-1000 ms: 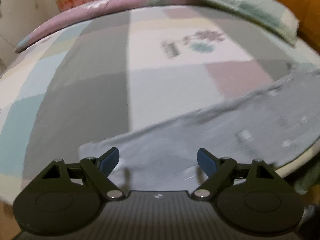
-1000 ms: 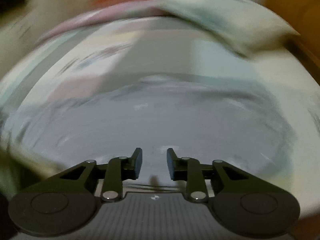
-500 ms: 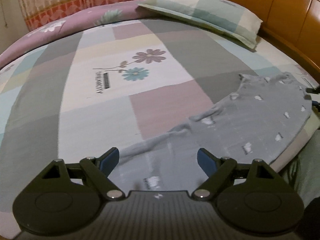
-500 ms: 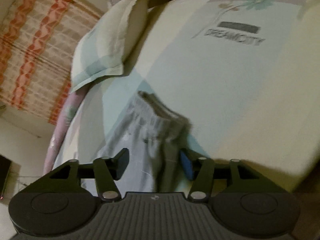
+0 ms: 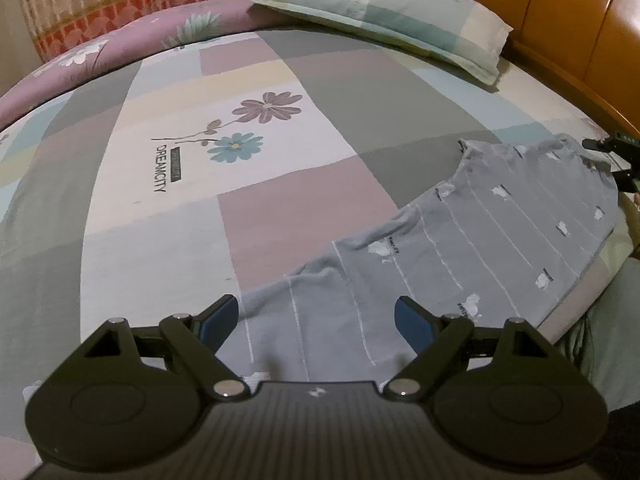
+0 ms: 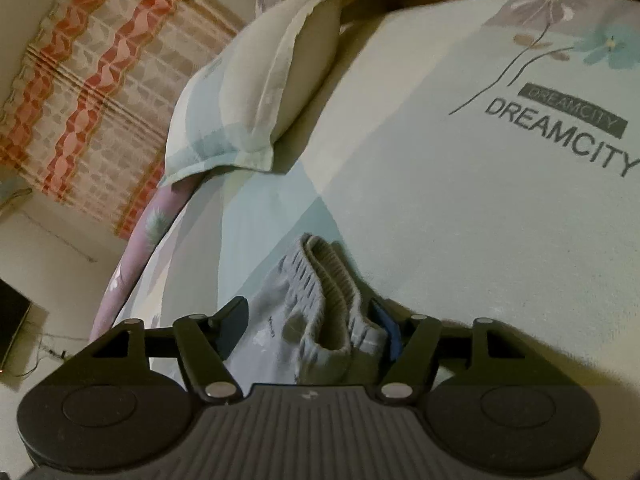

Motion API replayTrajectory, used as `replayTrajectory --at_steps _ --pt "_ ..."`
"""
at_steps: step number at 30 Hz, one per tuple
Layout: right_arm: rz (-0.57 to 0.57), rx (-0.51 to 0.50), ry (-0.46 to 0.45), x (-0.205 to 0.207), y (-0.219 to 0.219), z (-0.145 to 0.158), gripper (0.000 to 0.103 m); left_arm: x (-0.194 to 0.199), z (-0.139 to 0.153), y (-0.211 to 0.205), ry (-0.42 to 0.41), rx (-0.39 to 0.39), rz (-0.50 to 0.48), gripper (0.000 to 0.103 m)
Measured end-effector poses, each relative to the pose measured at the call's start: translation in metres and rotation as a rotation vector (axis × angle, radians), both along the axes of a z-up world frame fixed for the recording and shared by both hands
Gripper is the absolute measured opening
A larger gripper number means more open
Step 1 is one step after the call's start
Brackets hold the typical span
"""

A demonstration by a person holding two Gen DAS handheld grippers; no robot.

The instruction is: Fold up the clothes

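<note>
A grey garment (image 5: 480,232) with thin white stripes and small white prints lies spread along the near edge of the bed. My left gripper (image 5: 316,312) hovers open over its left end, with cloth below the blue pads (image 5: 218,316) and nothing pinched. My right gripper (image 6: 310,320) is rolled sideways at the garment's ribbed waistband (image 6: 328,276). Its jaws are opening, and the bunched waistband sits between them without being pressed. The left wrist view shows a small part of the right gripper (image 5: 616,160) at the garment's far right end.
The bed sheet (image 5: 280,208) is a patchwork of pastel squares with a flower print and lettering. A pillow (image 5: 384,12) lies at the head by the wooden headboard (image 5: 568,28). A purple floral quilt (image 5: 100,60) runs along the far side, with a curtain (image 6: 88,92) behind it.
The right gripper has rolled sideways and dropped to the waistband, and its jaws have widened. The left gripper has slid along the garment, staying open.
</note>
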State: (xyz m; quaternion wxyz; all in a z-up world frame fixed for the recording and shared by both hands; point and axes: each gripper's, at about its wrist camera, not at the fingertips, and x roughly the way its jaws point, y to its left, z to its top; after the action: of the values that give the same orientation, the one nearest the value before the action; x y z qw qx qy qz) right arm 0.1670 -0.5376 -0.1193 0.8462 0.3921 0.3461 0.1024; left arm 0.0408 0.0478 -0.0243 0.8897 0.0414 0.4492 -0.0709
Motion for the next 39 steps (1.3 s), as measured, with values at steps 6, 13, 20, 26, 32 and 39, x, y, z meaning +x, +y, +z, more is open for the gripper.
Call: replayTrajectory --at_steps 6,13,20,26,32,39 --pt "0.072 0.049 -0.009 -0.015 0.011 -0.004 0.071 0.003 -0.005 0.004 0.009 -0.012 0.023 0.085" --pt "0.046 -0.087 -0.046 0.017 0.026 -0.001 0.043 0.005 0.000 -0.002 -0.010 -0.018 0.003 0.085" --pt "-0.023 -0.240 -0.030 -0.010 0.025 0.019 0.020 0.002 0.001 0.005 -0.014 -0.006 0.024 0.085" --pt "-0.046 -0.321 -0.062 -0.026 0.018 0.039 0.020 0.003 0.001 0.009 -0.019 -0.014 0.030 0.085" --pt "-0.066 -0.324 -0.009 -0.023 0.009 0.022 0.020 0.003 -0.002 0.010 -0.011 -0.018 0.018 0.085" --pt "-0.061 -0.333 -0.002 -0.016 0.005 0.018 0.022 0.003 -0.007 0.025 0.022 0.034 0.009 0.085"
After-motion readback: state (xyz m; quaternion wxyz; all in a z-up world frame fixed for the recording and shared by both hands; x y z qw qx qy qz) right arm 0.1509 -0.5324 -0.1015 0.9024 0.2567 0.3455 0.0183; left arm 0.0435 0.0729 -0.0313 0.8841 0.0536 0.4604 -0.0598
